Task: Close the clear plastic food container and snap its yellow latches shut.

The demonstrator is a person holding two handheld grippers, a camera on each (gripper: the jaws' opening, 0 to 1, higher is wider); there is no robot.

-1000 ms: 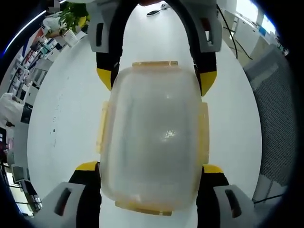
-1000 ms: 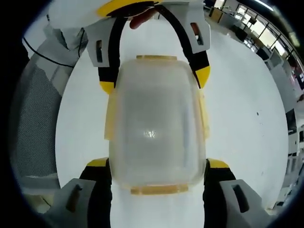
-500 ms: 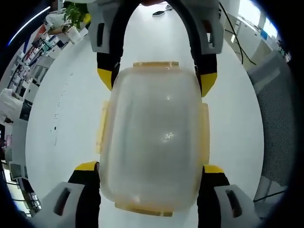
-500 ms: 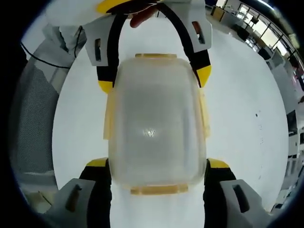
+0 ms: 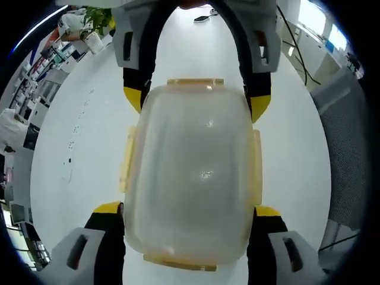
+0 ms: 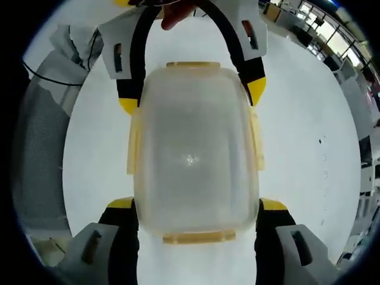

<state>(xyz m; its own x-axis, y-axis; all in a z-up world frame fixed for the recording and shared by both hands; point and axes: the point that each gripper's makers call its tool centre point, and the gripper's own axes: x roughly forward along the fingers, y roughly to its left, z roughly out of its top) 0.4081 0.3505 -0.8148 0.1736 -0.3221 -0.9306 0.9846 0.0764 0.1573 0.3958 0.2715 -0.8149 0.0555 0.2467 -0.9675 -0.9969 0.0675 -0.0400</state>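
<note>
Right, looking straight down on the clear plastic food container (image 5: 190, 172), flat on the white table (image 5: 77, 148) with its cloudy lid (image 5: 193, 136) on top. Can't see through the lid to what's inside.

Down at the near end in the left gripper view, see the left gripper (image 5: 188, 209): jaws spread wide, yellow tips set against the two near corners of the box, one on each side. Hard to call whether that is a real squeeze or just contact, so cannot tell.

Up at the far end, same story for the right gripper (image 5: 196, 102): black arms arching in from the top, yellow tips hugging the two far corners, box between them. Over in the right gripper view, same picture from the opposite end, with a person's fingertip (image 6: 175, 15) peeking over the top of the far tool.

On to the yellow latches: one across the far end (image 5: 195, 82), one across the near end (image 5: 178, 261), one along each long side (image 5: 126, 160) (image 5: 256, 166). All lying close to the box; snapped home or not, impossible to say.

Beyond the table, note a potted plant (image 5: 98, 18) and a dark cable (image 5: 291, 35).
</note>
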